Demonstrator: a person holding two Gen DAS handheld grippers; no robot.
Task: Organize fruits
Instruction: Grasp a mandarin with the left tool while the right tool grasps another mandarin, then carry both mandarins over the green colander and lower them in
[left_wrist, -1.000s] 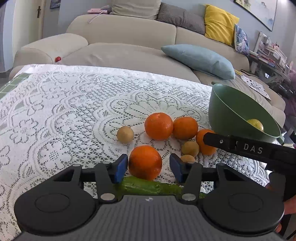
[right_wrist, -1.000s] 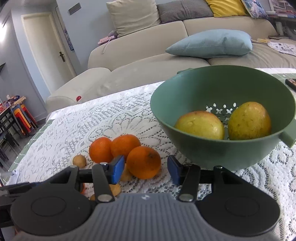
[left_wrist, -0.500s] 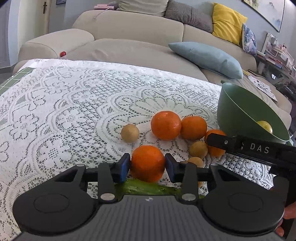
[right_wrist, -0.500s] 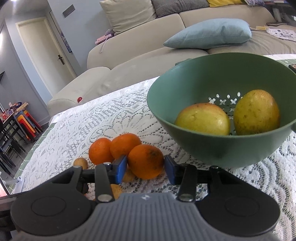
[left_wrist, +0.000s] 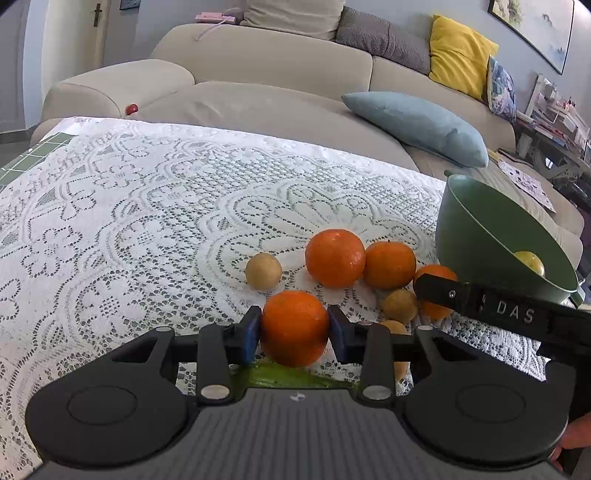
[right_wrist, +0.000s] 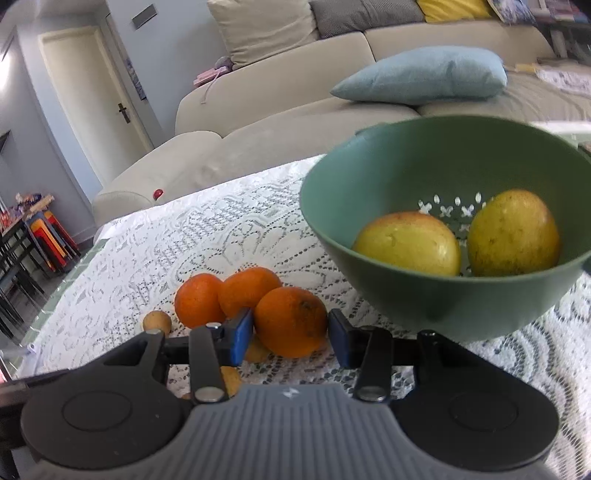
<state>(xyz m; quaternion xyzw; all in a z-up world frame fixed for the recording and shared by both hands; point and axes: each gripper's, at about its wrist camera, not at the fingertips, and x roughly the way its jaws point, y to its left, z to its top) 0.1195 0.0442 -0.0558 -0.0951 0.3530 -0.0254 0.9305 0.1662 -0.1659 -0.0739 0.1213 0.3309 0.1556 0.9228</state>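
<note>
The left gripper (left_wrist: 294, 329) is closing its pads on an orange (left_wrist: 294, 326) near the table's front edge; the right gripper (right_wrist: 290, 330) pinches another orange (right_wrist: 290, 320) beside the green bowl (right_wrist: 369, 173). Oranges look firm, round, liable to roll; grip at the widest part. A green item beneath the left gripper is mostly hidden

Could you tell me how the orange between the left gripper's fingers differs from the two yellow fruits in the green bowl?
The orange is deep orange and round; the yellow fruits are yellow-green, one rather oval.
The orange sits low over the lace tablecloth between the blue pads of the left gripper, whose jaws are closing on it; the yellow fruits lie loose in the green bowl, touched by neither gripper.
Both kinds look whole and unpeeled.
</note>
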